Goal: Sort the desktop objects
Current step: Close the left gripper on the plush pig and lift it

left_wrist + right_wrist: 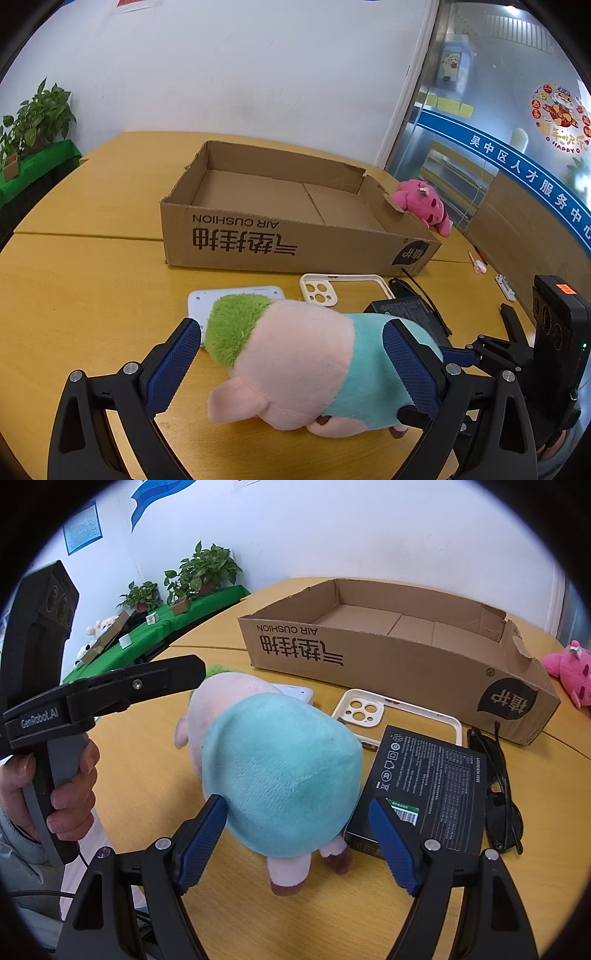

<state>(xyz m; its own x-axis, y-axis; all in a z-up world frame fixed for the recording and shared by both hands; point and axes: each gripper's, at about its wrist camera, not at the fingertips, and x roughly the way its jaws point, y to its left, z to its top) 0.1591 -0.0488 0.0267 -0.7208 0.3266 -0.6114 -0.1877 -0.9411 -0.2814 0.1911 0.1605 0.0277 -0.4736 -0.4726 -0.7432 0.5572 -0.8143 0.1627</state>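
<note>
Plush pig (295, 354) one, between our left gripper (295, 365) and right gripper (299, 838), both spread apart, one cardboard box (295, 243), one pink plush (424, 206), one phone case (369, 712), one black box (432, 775)

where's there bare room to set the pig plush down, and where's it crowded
Free: the cardboard box floor, nothing in it, and the bare table left of the pig plush. Crowded: the strip before the box, with phone case, black box and sunglasses.
</note>
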